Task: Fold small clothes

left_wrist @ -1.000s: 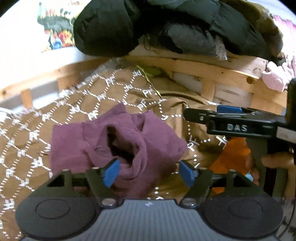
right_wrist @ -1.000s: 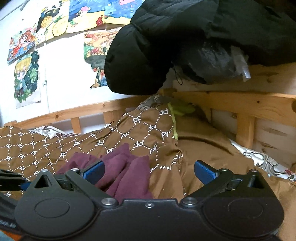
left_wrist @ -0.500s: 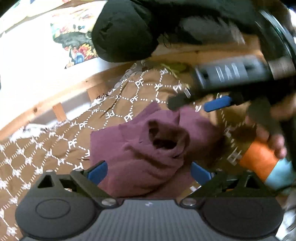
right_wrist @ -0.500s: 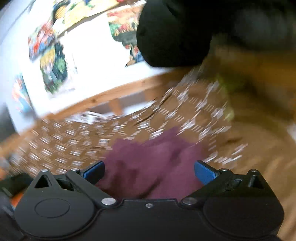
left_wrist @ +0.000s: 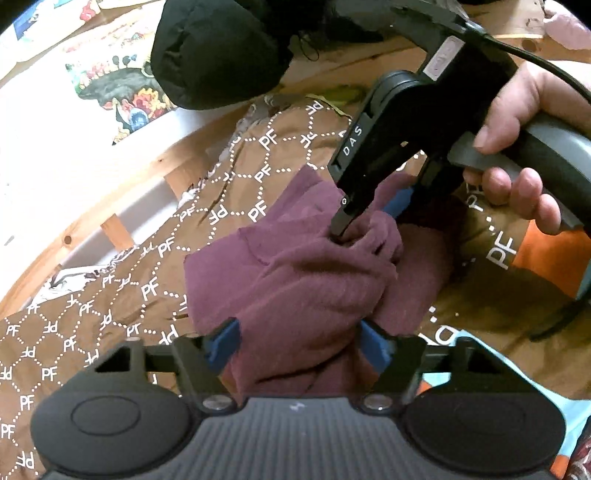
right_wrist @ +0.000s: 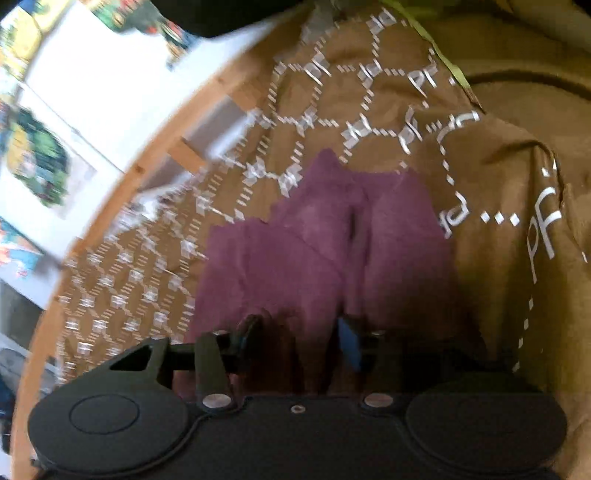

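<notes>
A small maroon garment (left_wrist: pixel 314 280) lies crumpled on a brown quilt (left_wrist: pixel 110 314) printed with white "PF" hexagons. My left gripper (left_wrist: pixel 299 345) sits low at the garment's near edge. Its jaws are closing, and cloth lies between the blue pads without being pinched. A hand (left_wrist: pixel 517 110) holds my right gripper (left_wrist: pixel 369 218), which points down into the top of the garment. Its jaws are also closing, and a raised fold is gathered between the fingertips. In the right wrist view the same maroon garment (right_wrist: pixel 295 258) fills the gap of the right gripper (right_wrist: pixel 299 339).
A black puffy jacket (left_wrist: pixel 221 55) hangs over the wooden bed rail (left_wrist: pixel 110 218) at the back. Coloured drawings (left_wrist: pixel 122 92) hang on the white wall. An orange and light blue cloth (left_wrist: pixel 554 258) lies at the right, and pink clothing (left_wrist: pixel 569 26) sits at the top right.
The right gripper came in from the right and dropped onto the garment's top, and its jaws narrowed around a fold. The left gripper sank and rolled a little, and its jaws narrowed.
</notes>
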Available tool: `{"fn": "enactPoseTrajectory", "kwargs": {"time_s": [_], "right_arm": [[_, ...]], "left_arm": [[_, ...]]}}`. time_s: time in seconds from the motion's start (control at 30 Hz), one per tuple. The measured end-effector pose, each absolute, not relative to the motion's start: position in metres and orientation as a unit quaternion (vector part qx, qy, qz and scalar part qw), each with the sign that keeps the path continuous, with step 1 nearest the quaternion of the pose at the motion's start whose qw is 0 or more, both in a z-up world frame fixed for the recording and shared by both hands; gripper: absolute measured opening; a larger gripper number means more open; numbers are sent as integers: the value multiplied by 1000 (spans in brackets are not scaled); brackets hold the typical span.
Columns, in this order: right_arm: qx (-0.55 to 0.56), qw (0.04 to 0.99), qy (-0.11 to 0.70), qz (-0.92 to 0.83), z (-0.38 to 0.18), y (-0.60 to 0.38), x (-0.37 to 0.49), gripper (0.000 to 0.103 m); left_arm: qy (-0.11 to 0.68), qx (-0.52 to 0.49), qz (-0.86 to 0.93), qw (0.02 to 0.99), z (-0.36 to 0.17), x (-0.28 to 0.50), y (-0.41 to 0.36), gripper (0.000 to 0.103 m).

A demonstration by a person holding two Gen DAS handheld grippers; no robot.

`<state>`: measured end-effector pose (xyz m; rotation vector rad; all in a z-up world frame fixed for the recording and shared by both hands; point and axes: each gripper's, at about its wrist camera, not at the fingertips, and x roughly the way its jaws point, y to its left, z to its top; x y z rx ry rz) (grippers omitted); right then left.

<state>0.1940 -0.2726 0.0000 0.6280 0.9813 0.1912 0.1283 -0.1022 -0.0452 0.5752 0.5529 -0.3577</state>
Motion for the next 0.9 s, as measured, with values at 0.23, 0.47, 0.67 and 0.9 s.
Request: {"fn": "enactPoseTrajectory", "kwargs": {"time_s": [0.23, 0.47, 0.67, 0.9], "right_arm": [[361, 814, 449, 78, -8, -287, 191, 49], [437, 781, 439, 80, -14, -296, 196, 66], [405, 795, 450, 49, -16, -284, 208, 29], [282, 862, 414, 78, 12, -271, 203, 6]], "left_arm": [[278, 286, -163, 902, -49, 131, -97, 72], [288, 278, -175, 900, -49, 136, -91, 63], [279, 288, -181, 898, -50, 135, -91, 50], [279, 281, -185, 899, -45, 134, -92, 36]]}}
